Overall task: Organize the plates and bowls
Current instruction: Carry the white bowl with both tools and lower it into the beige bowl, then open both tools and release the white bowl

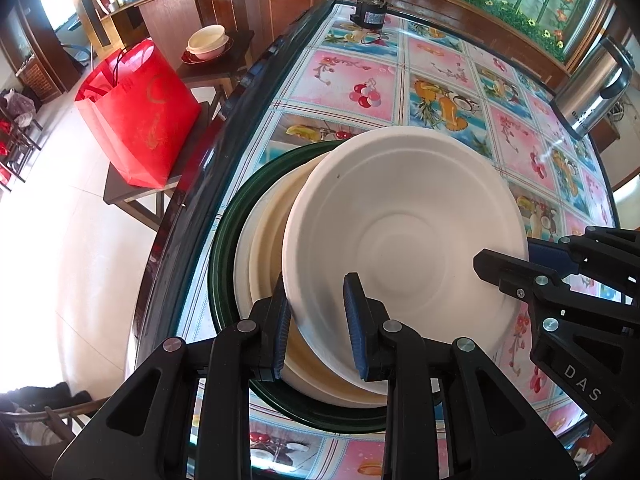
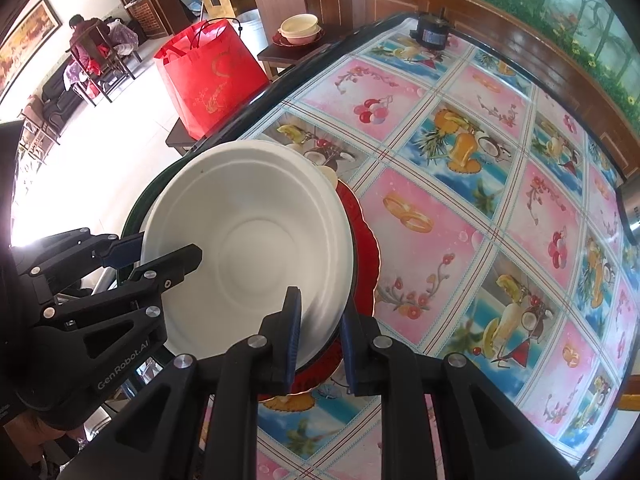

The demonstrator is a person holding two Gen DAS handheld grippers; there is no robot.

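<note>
A white bowl (image 1: 404,236) is tilted above a stack: a cream bowl (image 1: 264,236) inside a dark green plate (image 1: 228,220). My left gripper (image 1: 318,324) straddles the white bowl's near rim, one finger inside and one outside, and grips it. In the right wrist view my right gripper (image 2: 320,344) grips the same white bowl (image 2: 256,240) at its other rim. A red plate (image 2: 366,256) with a scalloped edge lies under the stack on the right. Each gripper shows in the other's view: the right one in the left wrist view (image 1: 516,268), the left one in the right wrist view (image 2: 160,256).
The table (image 2: 460,200) has a fruit-patterned cloth under glass. A black motor (image 1: 370,12) stands at the far edge and a steel kettle (image 1: 596,92) at the right. Beside the table stand a red bag (image 1: 140,116) on a stool and stacked bowls (image 1: 208,42) on another.
</note>
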